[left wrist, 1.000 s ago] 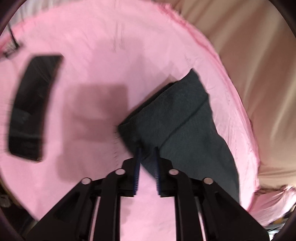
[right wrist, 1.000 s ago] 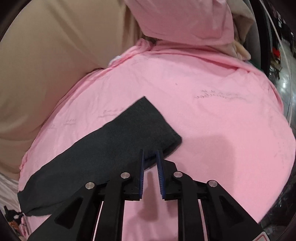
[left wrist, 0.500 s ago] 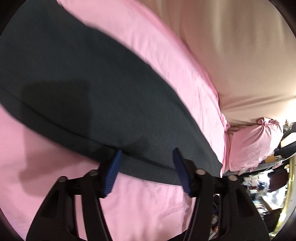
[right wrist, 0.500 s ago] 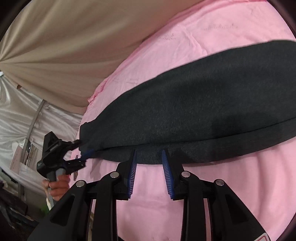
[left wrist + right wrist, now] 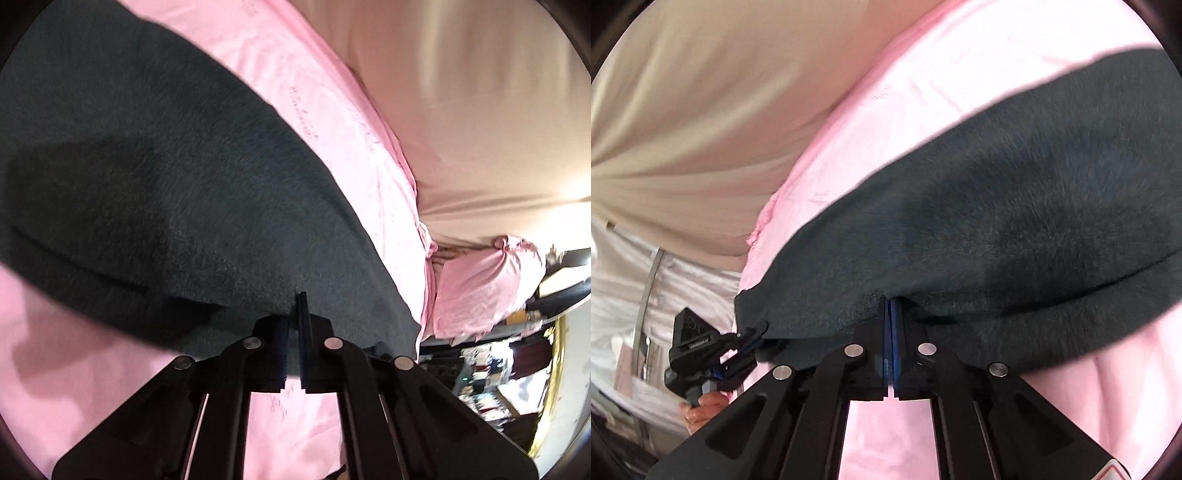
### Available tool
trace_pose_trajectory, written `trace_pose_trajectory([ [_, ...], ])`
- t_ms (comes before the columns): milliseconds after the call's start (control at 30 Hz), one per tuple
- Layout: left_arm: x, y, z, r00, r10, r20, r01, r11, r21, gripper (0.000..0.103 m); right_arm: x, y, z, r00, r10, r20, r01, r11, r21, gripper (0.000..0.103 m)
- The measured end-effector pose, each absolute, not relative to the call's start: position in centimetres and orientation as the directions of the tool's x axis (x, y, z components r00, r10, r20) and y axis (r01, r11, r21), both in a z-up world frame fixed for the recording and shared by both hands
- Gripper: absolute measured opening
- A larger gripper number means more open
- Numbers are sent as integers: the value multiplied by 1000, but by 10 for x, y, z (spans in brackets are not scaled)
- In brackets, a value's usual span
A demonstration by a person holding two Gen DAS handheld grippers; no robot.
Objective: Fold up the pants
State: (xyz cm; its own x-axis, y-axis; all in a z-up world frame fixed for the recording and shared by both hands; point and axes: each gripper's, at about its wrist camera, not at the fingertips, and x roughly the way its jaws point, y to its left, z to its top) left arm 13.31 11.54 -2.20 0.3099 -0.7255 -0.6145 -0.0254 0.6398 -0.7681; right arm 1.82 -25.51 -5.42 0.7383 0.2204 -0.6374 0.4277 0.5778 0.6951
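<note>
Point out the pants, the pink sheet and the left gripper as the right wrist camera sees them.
pants [image 5: 1015,221]: right wrist view, middle of the dark fabric.
pink sheet [image 5: 923,74]: right wrist view, bare stretch above the pants.
left gripper [image 5: 757,334]: right wrist view, tips at the pants' corner.

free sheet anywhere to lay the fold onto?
Bare pink sheet beyond the pants, up to the beige drape, and a strip on the near side by the right gripper. Both grippers crowd the near hem.
</note>
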Motion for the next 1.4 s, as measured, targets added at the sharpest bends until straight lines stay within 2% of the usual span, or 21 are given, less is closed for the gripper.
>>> trace_pose_trajectory([
  [100,111,114,-15,299,-703,-646,12,679,-734,3,-3,-249,-38,737,201,-645,401,638,657,2],
  [133,107,111,-24,282,-684,-673,3,702,-712,3,-5,-251,-44,713,178,-679,421,665,617,0],
  [200,109,106,-44,262,-645,-718,-16,741,-671,7,0,-253,-62,632,111,-767,489,711,506,9],
  [300,102,114,-49,269,-684,-678,-52,693,-719,7,-20,-260,-62,657,166,-736,481,659,578,9],
  [367,94,123,-30,310,-660,-684,-9,718,-696,9,-45,-271,-44,685,107,-721,492,662,565,12],
  [400,89,127,-19,343,-630,-697,6,743,-669,12,-57,-279,-38,695,72,-715,505,659,558,15],
  [433,84,135,-7,391,-581,-714,11,778,-628,15,-72,-291,-32,708,33,-706,523,647,555,23],
  [467,81,137,-1,421,-549,-722,6,797,-603,24,-86,-304,-28,716,-5,-698,550,620,560,32],
  [500,78,139,7,460,-506,-729,-5,820,-572,32,-98,-316,-26,716,-42,-696,577,596,558,34],
  [600,74,133,21,533,-422,-733,-14,862,-507,38,-122,-349,-24,684,-170,-710,668,537,515,34],
  [667,72,115,25,543,-402,-737,10,881,-474,41,-135,-372,-34,662,-199,-723,707,486,514,34],
  [767,68,76,28,561,-358,-747,59,917,-395,56,-141,-389,-46,665,-178,-725,711,445,544,33],
  [833,66,48,30,590,-292,-753,81,949,-304,61,-133,-387,-50,674,-154,-723,699,451,556,30],
  [900,64,21,31,617,-218,-756,87,974,-209,74,-134,-393,-51,688,-134,-713,680,462,569,30],
  [967,58,2,32,643,-162,-749,95,987,-132,79,-128,-389,-50,707,-112,-698,654,478,586,25],
  [1100,51,-4,28,619,-179,-764,129,984,-126,81,-117,-377,-49,761,-51,-647,587,478,653,22],
  [1200,51,-7,24,619,-152,-770,121,988,-98,81,-99,-369,-55,748,-17,-664,581,502,641,22],
  [1267,52,-15,21,624,-127,-771,114,991,-71,81,-92,-367,-61,747,17,-665,575,486,658,26],
  [1400,52,-25,18,624,-121,-772,126,991,-53,87,-76,-366,-69,748,44,-662,567,476,672,26],
])
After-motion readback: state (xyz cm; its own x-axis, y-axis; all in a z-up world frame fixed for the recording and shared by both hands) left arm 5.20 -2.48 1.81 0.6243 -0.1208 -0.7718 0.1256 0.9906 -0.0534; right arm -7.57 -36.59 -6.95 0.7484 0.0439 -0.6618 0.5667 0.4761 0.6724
